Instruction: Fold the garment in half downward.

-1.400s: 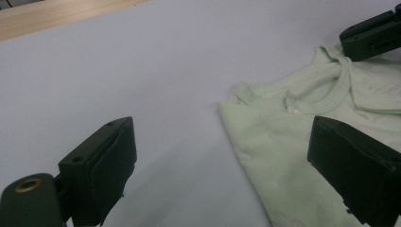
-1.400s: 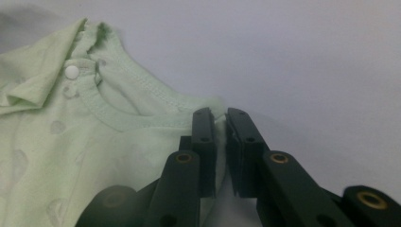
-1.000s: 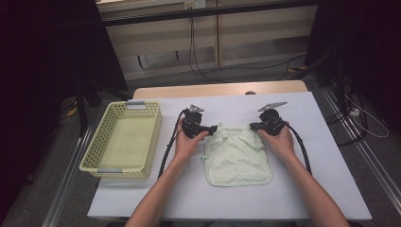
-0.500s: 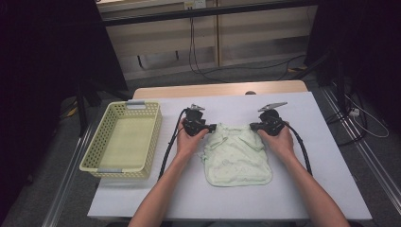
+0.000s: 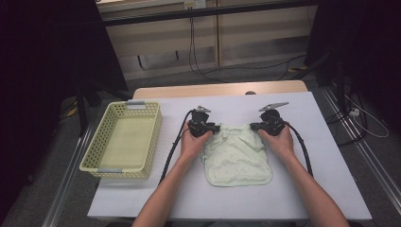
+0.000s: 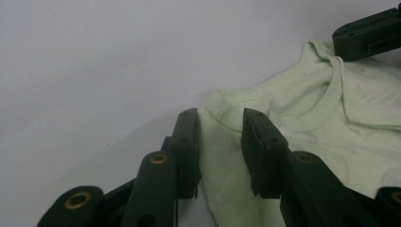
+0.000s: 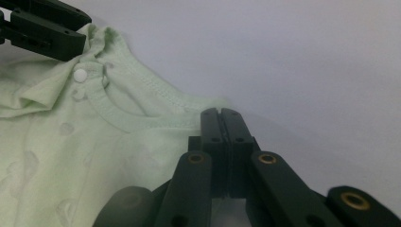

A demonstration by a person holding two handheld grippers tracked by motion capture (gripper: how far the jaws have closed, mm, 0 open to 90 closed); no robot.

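On the worktop we count one green garment and one basket far left; left hand-held gripper parted over its shoulder edge, right hand-held gripper closed together.

A small pale green cotton baby garment lies flat on the white counter, right of the counter's middle. Its ribbed neckline faces the far side and its straight hem the near side. A white snap button sits at one shoulder. Faint printed shapes dot the fabric, and the upper part is rumpled into soft folds near the shoulders.
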